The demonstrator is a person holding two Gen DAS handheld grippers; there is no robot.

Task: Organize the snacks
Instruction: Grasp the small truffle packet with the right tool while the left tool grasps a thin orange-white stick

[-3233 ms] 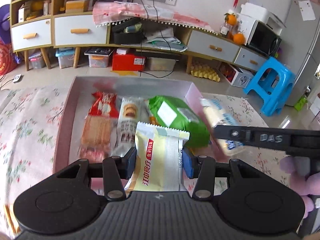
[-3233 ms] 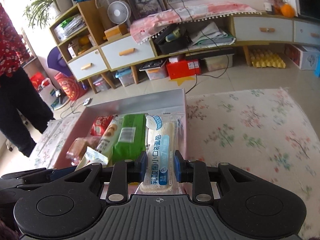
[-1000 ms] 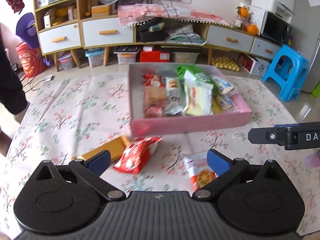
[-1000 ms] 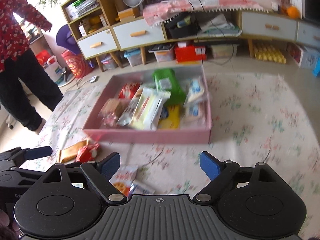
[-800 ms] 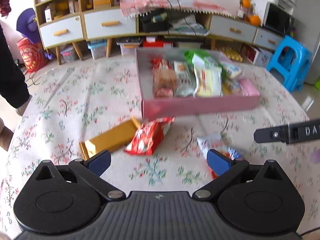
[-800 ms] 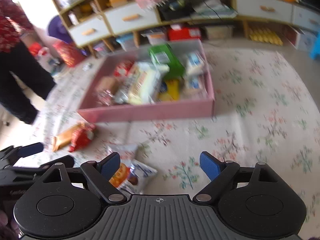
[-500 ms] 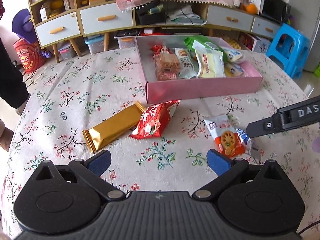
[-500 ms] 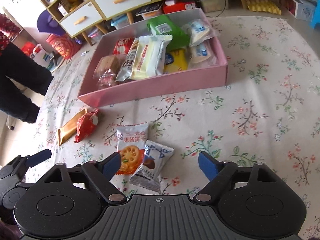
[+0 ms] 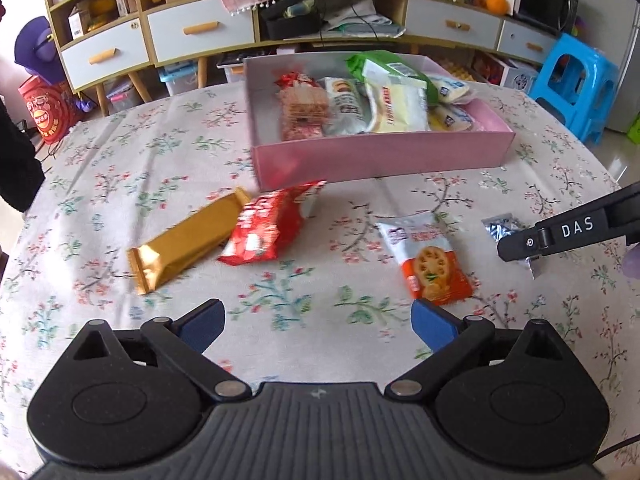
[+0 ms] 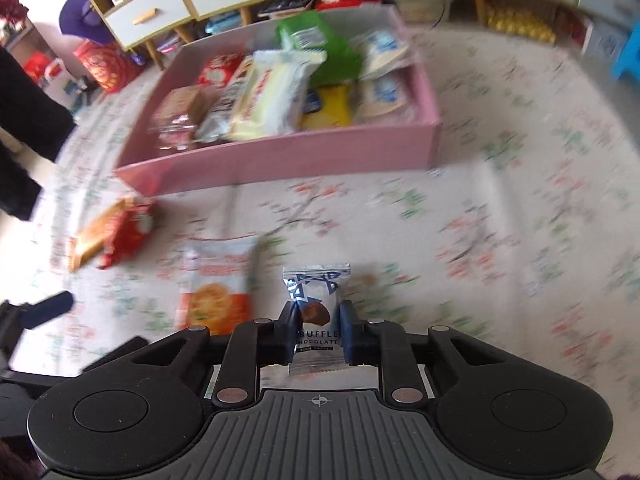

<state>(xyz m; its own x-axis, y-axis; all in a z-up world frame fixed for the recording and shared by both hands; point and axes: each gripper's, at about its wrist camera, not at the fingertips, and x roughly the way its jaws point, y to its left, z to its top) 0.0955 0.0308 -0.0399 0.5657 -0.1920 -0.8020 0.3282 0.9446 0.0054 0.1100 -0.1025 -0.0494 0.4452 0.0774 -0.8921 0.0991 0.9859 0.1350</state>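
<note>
A pink box (image 9: 380, 156) holds several snack packs on the floral tablecloth; it also shows in the right wrist view (image 10: 280, 158). My left gripper (image 9: 316, 322) is open and empty above the cloth, short of a gold bar (image 9: 184, 240), a red pack (image 9: 268, 226) and an orange biscuit pack (image 9: 430, 262). My right gripper (image 10: 318, 332) is shut on a silver-blue truffle chocolate pack (image 10: 316, 312). The orange biscuit pack (image 10: 218, 284) lies just left of it. The right gripper's finger (image 9: 560, 232) enters the left wrist view over the chocolate pack (image 9: 500, 226).
A blue stool (image 9: 576, 84) stands off the table's right side. A low cabinet with drawers (image 9: 200, 32) runs along the back wall. A person in dark trousers (image 10: 24, 128) stands at the left.
My right gripper has moved down over the truffle chocolate pack and closed on it. My left gripper has come slightly closer to the loose packs and stays open.
</note>
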